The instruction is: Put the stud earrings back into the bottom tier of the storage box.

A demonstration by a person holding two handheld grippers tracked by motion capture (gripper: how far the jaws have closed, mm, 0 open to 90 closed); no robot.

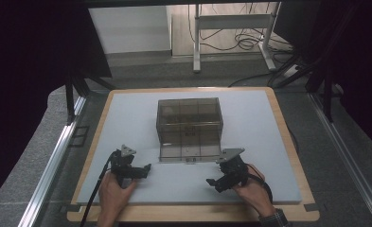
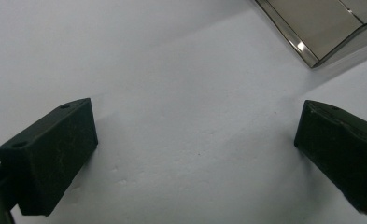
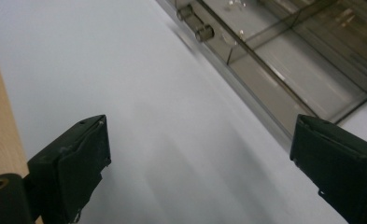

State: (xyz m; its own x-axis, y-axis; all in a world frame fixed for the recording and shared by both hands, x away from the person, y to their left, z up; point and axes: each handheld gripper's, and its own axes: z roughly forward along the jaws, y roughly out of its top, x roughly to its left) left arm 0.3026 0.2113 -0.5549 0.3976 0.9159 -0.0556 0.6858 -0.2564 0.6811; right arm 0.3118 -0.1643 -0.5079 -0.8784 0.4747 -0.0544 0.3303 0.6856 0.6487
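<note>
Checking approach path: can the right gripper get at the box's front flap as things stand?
Probably yes. The right gripper has its jaws wide apart with nothing between them, and only bare mat lies between it and the flap, lying flat before the box. The left gripper sits off to the side.

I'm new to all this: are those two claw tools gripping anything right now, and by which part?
Nothing is held. The left gripper and right gripper both stand open over the white mat, short of the smoky clear box.

Lab: black curtains (image 1: 27, 71), aluminium frame rails (image 1: 51, 165), floor cables (image 1: 243, 42).
</note>
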